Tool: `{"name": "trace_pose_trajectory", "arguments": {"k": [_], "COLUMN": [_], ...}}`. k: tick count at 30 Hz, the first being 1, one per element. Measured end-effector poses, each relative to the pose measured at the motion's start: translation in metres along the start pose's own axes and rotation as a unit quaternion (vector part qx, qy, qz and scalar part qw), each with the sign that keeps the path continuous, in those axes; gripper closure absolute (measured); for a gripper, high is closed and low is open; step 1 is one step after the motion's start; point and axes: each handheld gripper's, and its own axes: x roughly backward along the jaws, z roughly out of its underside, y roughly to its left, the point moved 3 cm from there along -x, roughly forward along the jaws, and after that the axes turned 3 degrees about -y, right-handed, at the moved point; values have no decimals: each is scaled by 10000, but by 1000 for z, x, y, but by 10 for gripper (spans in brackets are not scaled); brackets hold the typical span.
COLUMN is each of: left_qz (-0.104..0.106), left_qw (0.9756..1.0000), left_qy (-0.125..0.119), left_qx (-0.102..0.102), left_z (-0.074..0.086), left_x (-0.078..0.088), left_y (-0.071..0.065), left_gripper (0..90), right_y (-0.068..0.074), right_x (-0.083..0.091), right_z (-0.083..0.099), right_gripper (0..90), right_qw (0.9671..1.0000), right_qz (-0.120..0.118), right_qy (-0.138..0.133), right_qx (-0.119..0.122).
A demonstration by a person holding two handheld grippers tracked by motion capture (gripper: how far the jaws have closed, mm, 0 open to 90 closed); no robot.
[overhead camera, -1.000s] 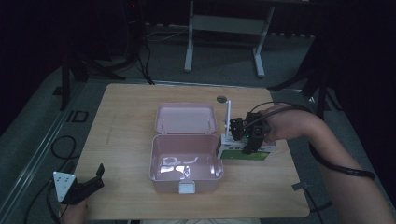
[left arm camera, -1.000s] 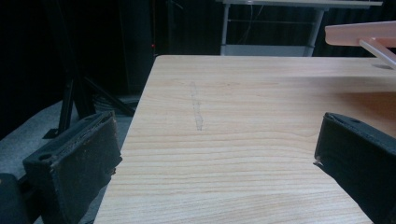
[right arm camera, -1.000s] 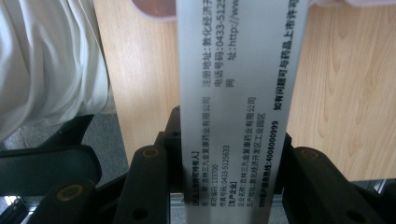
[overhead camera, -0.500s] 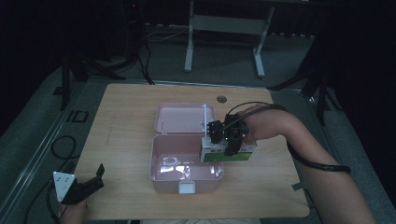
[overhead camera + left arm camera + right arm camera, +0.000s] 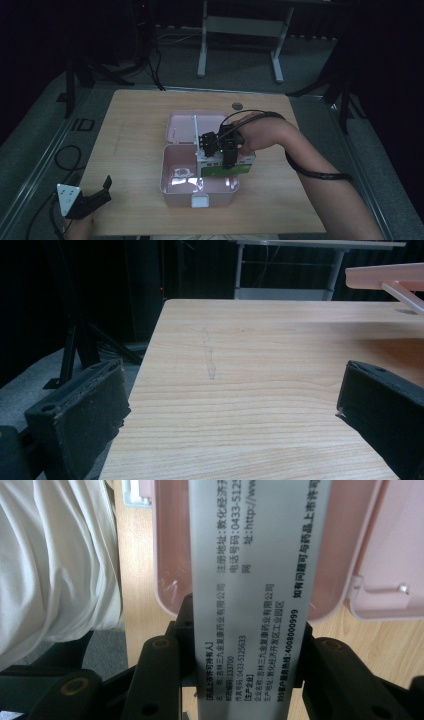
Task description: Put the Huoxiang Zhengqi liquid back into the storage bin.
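Note:
An open pink box (image 5: 169, 184) lies mid-table, its lid (image 5: 181, 128) flat behind the tray. My right gripper (image 5: 216, 146) is shut on a white and green medicine carton (image 5: 241, 168), which hangs over the tray's right part. In the right gripper view the carton (image 5: 250, 580), covered in printed text, runs up between the two fingers (image 5: 161, 672), with the pink tray (image 5: 332, 555) under it. My left gripper (image 5: 104, 191) rests at the table's near left corner, open and holding nothing. In the left gripper view the gripper (image 5: 230, 410) looks along the bare wood.
A round cable hole (image 5: 237, 106) sits near the table's far edge. A metal desk frame (image 5: 240, 30) stands behind the table. A cable (image 5: 65, 156) loops on the floor at left. The person's light clothing (image 5: 55, 555) is at the near edge.
My right gripper has carried the carton leftward, from beside the pink tray's right wall to over its right part. The left gripper has stayed put.

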Motion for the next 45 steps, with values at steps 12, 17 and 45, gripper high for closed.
{"name": "trace_pose_trajectory", "arguments": {"k": [12,17,45], "left_qz": [8,14,26], "left_qw": [10000,10000,10000], "left_qy": [2,2,17], "left_qx": [-3,-14,-27], "left_z": [0,0,0], "left_x": [0,0,0], "left_y": [0,0,0], "left_gripper": [2,2,2], "right_y": [-2,-2,-1], "right_x": [-9,-17,-111], "right_z": [-33,-40,-42], "right_gripper": [632,632,631], "right_qw": [10000,10000,9989], "right_qz": [-31,-21,-387], "right_qy": [-45,0,22], "right_qx": [45,33,-261]}}
